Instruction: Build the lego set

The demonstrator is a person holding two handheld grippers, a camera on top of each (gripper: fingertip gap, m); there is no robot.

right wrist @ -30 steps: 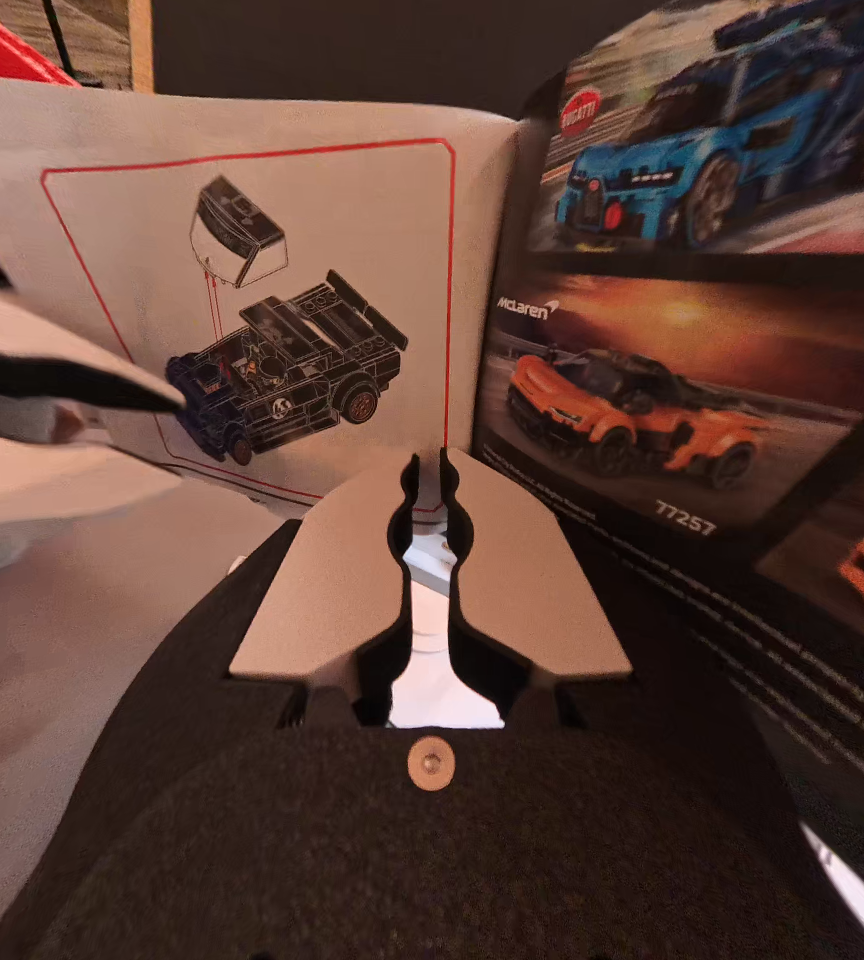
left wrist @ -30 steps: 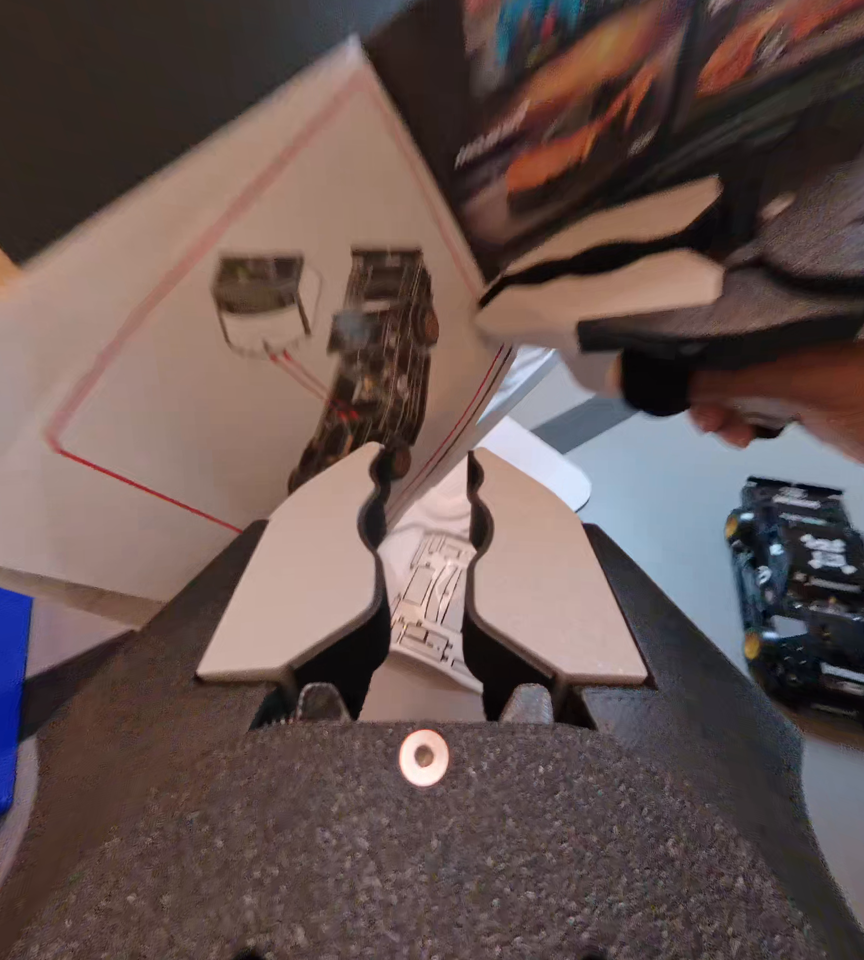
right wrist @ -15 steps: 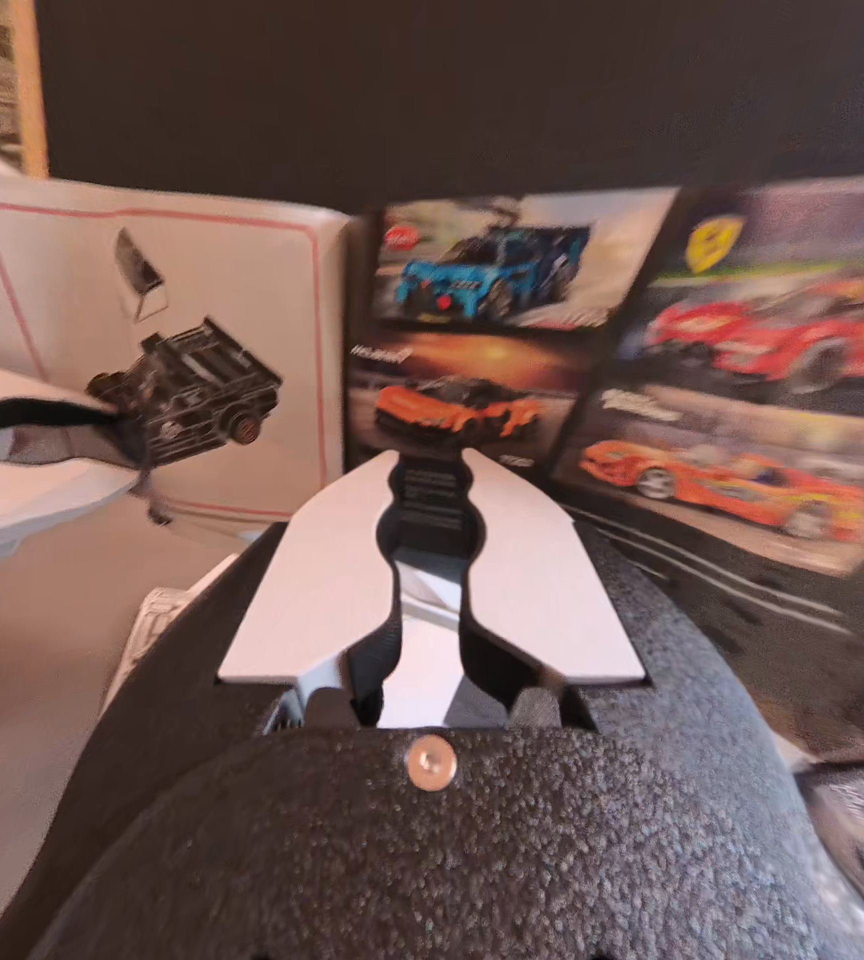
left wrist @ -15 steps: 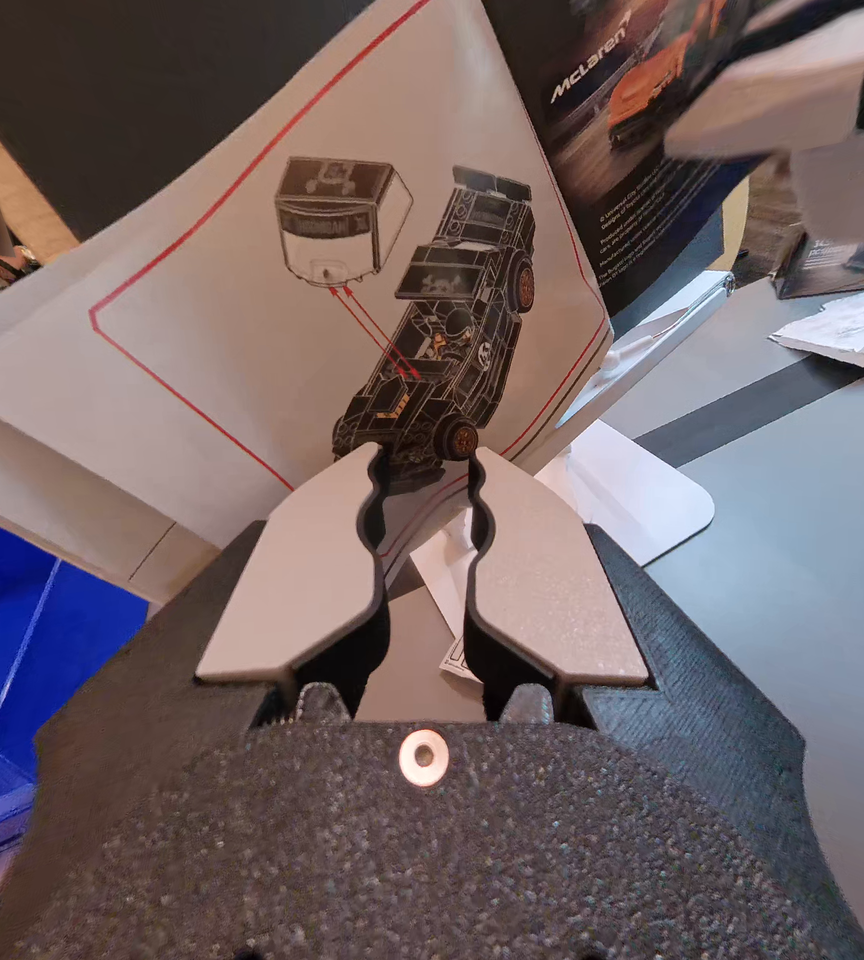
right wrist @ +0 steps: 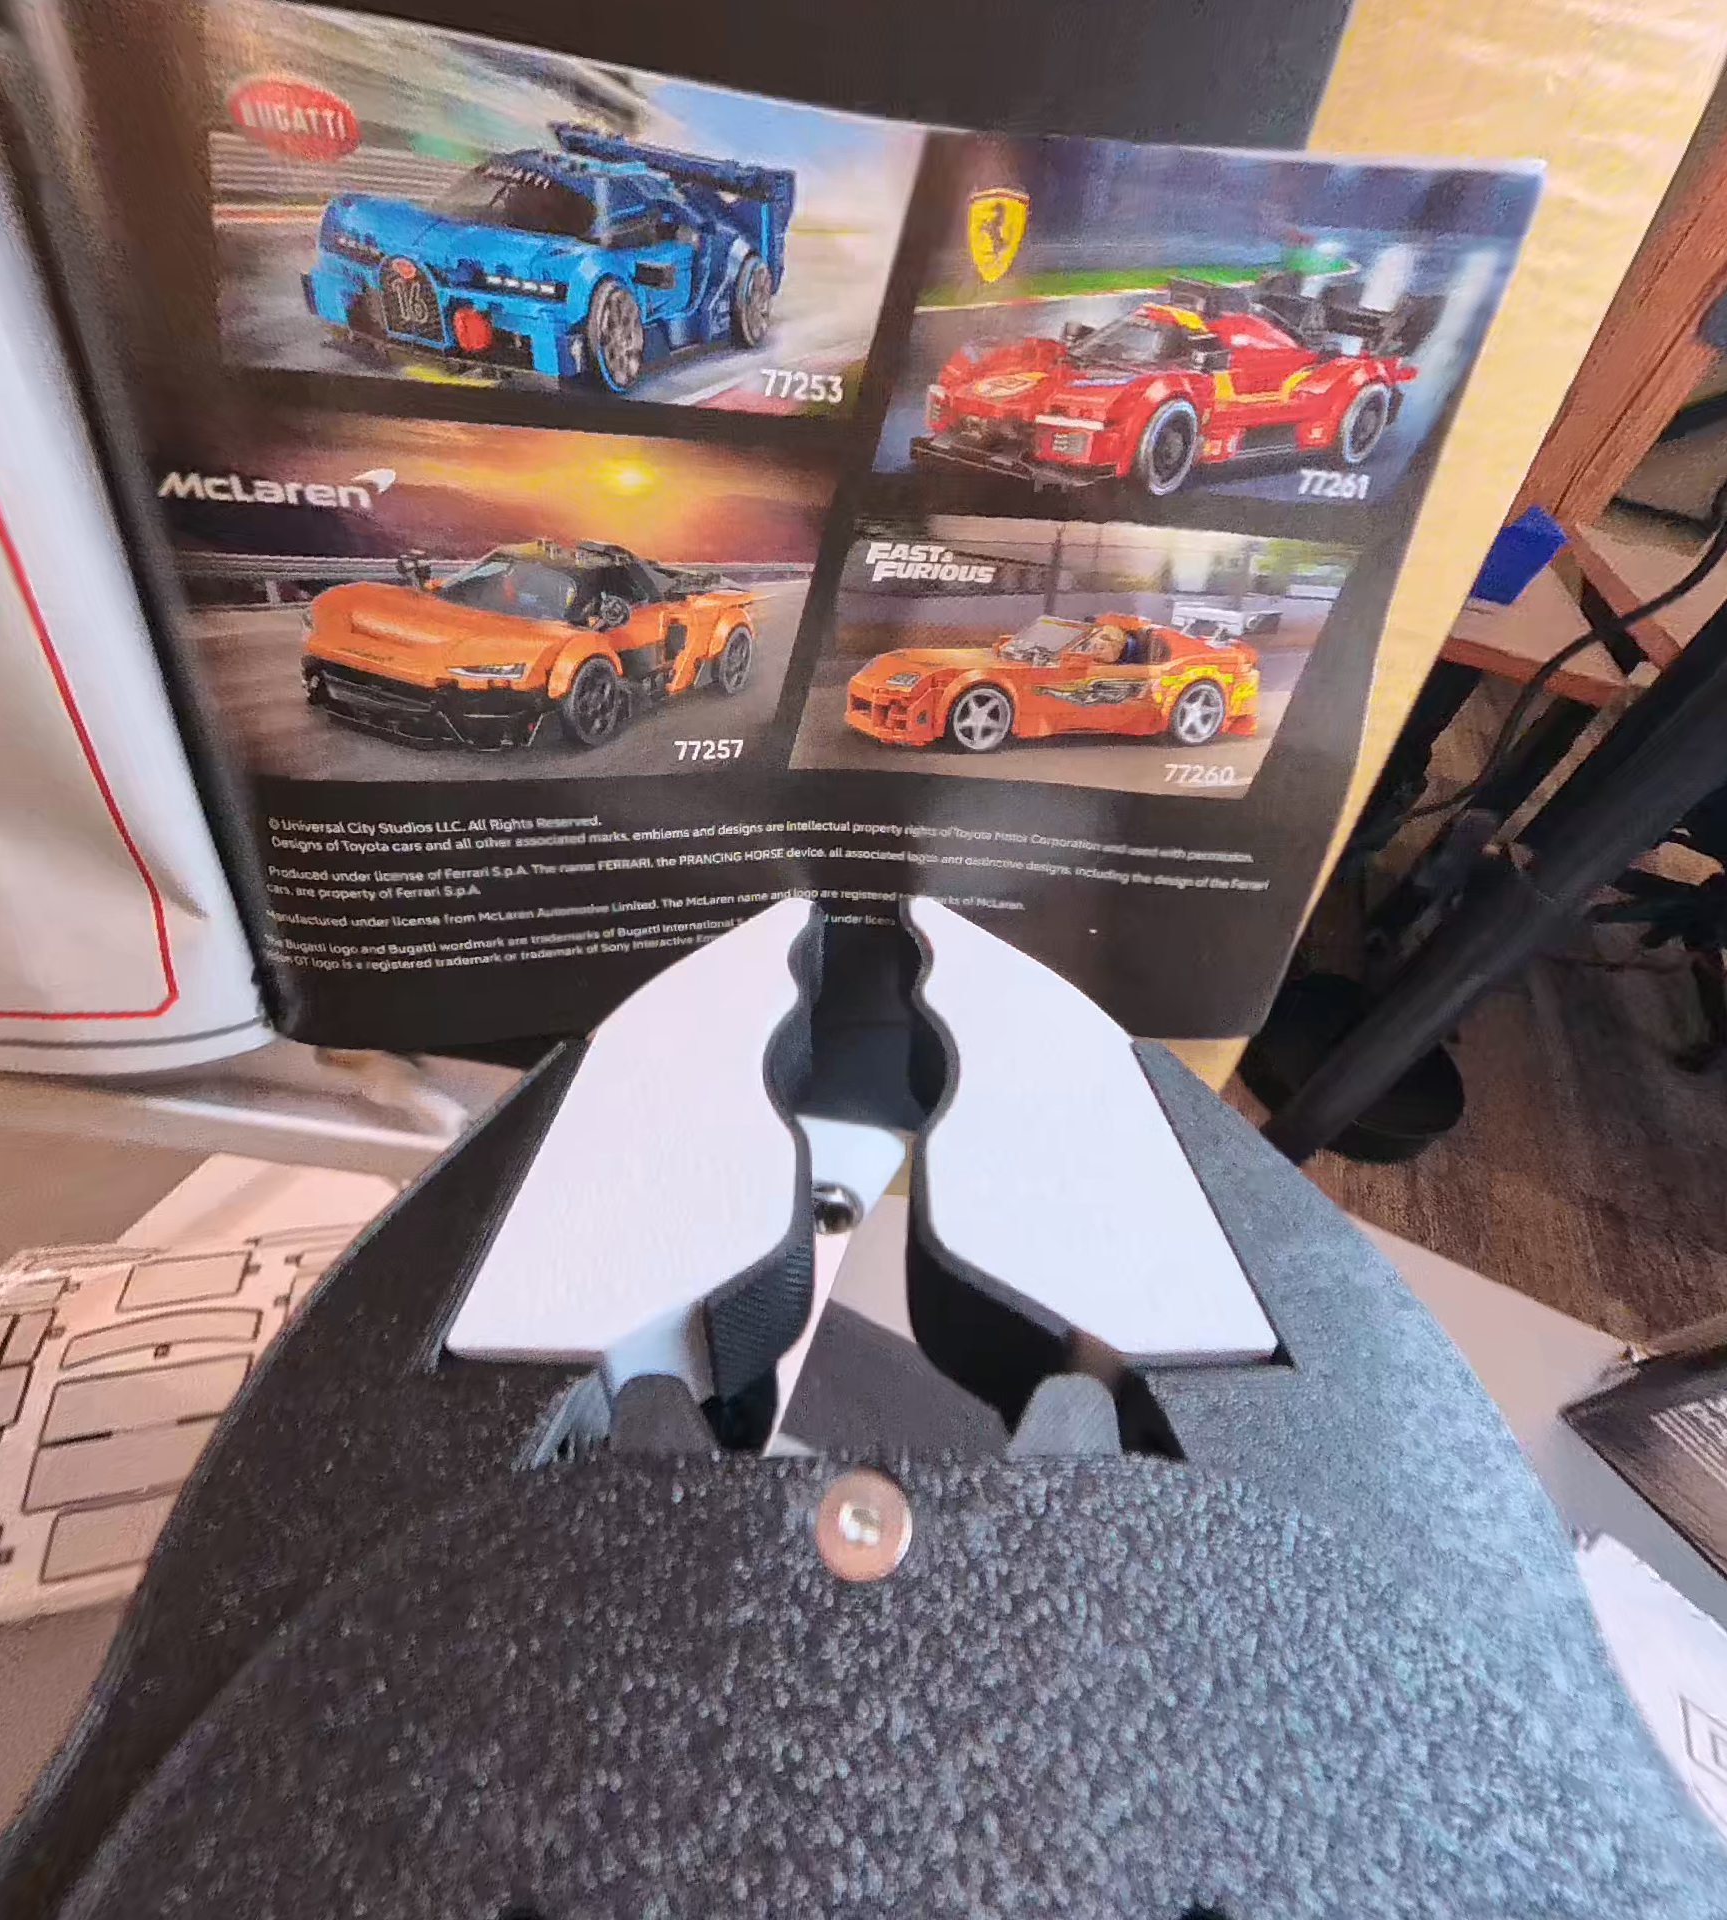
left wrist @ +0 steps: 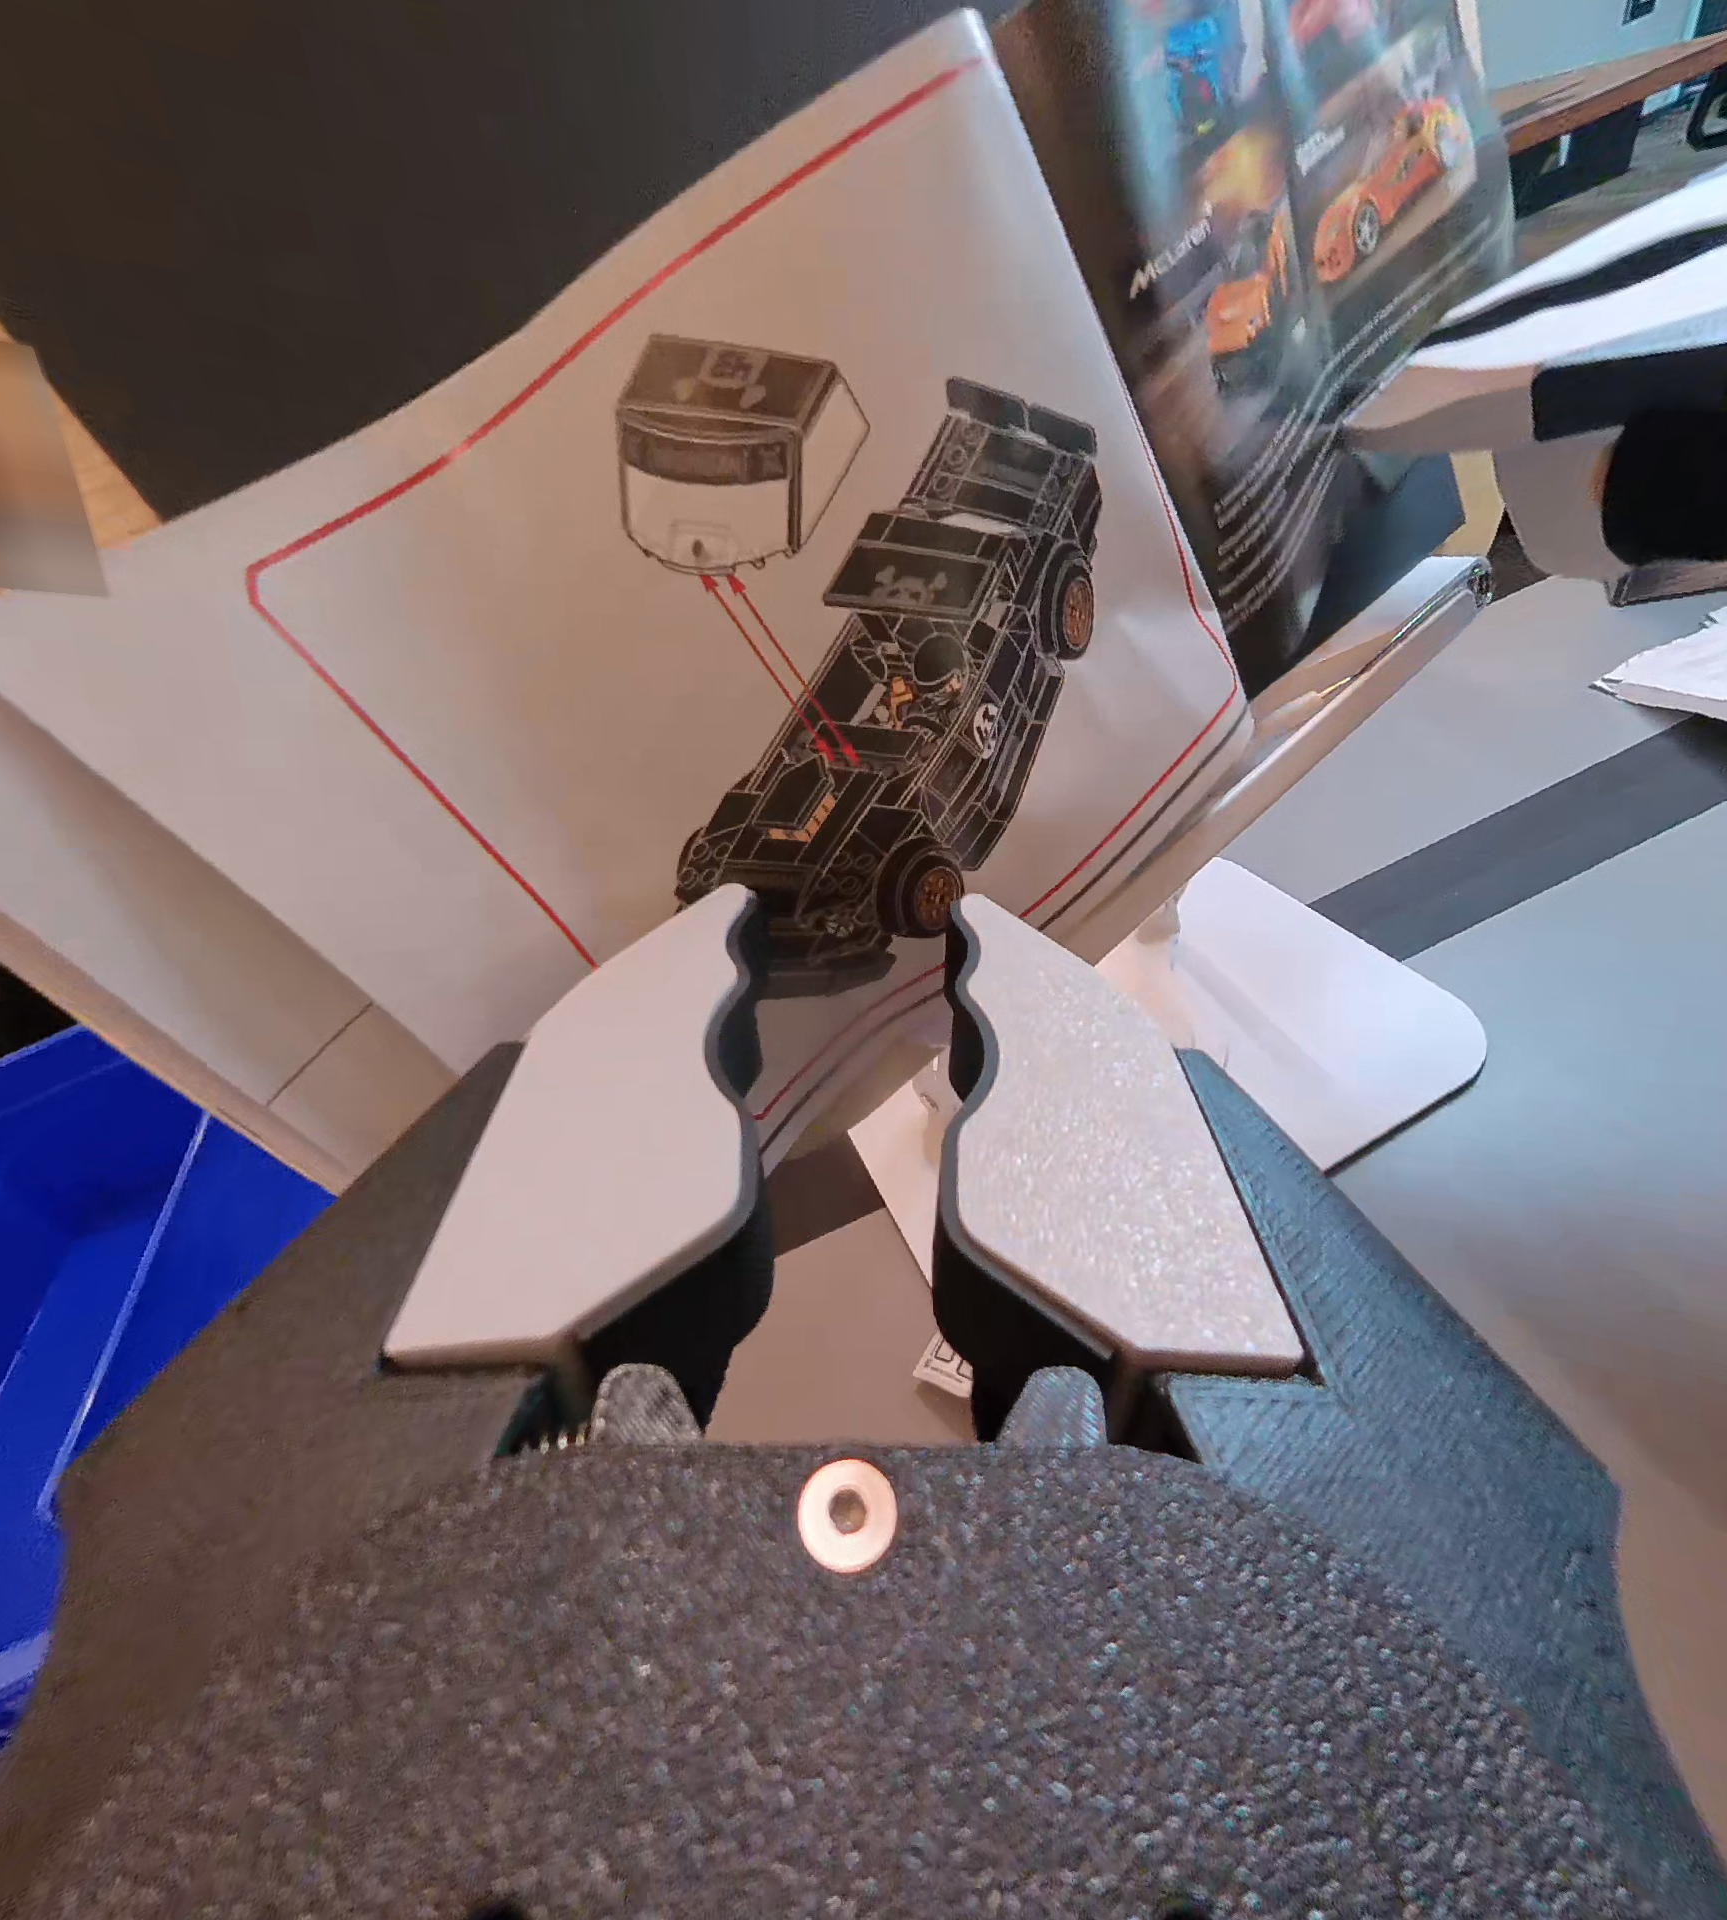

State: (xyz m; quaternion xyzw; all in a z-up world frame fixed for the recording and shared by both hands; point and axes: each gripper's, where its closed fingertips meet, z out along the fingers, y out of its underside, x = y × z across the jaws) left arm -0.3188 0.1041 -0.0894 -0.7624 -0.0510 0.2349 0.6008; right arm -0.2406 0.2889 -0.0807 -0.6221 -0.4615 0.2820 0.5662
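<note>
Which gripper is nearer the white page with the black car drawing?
Left. The left gripper points straight at the white page, close to its lower edge; the right gripper faces the dark advert page beside it.

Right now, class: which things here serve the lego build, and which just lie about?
For the build:
- booklet, open on its stand
- sticker sheet
- left gripper
- right gripper

Lying about:
- blue bin
- papers
- dark box
</note>
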